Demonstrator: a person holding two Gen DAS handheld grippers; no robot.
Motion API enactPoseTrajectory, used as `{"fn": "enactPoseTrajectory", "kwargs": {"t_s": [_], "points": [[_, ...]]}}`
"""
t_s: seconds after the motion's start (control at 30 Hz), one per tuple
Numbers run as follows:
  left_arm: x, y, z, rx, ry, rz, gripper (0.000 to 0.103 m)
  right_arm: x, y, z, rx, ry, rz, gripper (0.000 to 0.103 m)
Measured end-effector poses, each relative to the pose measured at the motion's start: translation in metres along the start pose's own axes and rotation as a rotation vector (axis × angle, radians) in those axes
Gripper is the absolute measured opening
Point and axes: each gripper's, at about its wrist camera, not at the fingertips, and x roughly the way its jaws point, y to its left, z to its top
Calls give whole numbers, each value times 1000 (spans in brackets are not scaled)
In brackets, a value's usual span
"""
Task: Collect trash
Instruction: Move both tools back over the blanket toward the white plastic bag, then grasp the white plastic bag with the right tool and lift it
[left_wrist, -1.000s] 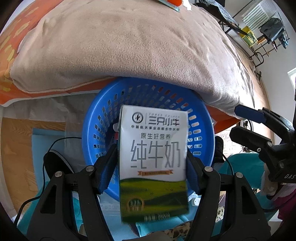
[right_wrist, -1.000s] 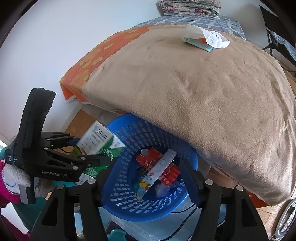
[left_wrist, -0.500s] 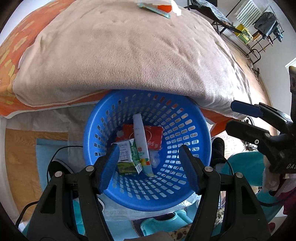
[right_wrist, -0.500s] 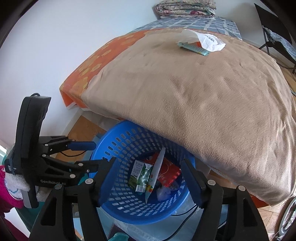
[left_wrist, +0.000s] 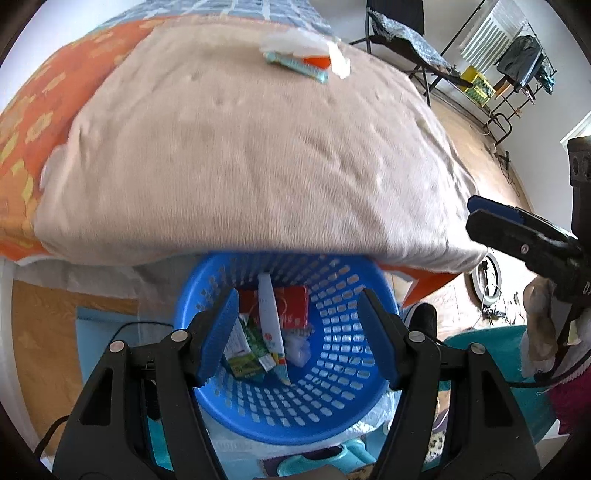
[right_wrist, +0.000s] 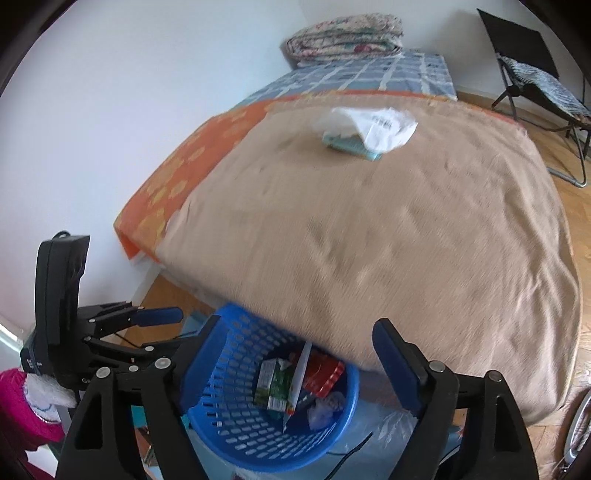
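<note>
left hand-held gripper (left_wrist: 297, 336) empty, agape | right hand-held gripper (right_wrist: 295, 363) just widened, empty | basket (left_wrist: 332, 417) apparently holds carton (left_wrist: 243, 354)

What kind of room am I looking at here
Most likely a bedroom. A bed with a tan blanket fills the view, a folded quilt sits at its far end, and a clothes rack stands by the wall.

one round blue perforated plastic basket (left_wrist: 332, 398) near, holding one green-and-white milk carton (left_wrist: 242, 350), one red flat packet (left_wrist: 293, 306) and one long white wrapper (left_wrist: 269, 317); far on the bed, one white crumpled paper (right_wrist: 380, 123) and one teal wrapper (right_wrist: 347, 146).
</note>
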Motion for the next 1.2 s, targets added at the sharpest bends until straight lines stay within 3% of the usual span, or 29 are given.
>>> {"fn": "enactPoseTrajectory", "kwargs": {"t_s": [0.67, 0.97, 1.2], "points": [[-29, -5, 87, 63, -129, 54, 68, -17, -34, 89, 82, -108, -11, 87], [-22, 10, 126, 16, -132, 48, 68, 1, -51, 151, 150, -144, 4, 88], [-18, 32, 143, -40, -143, 60, 68, 49, -56, 202, 119, -143, -32, 88]]}}
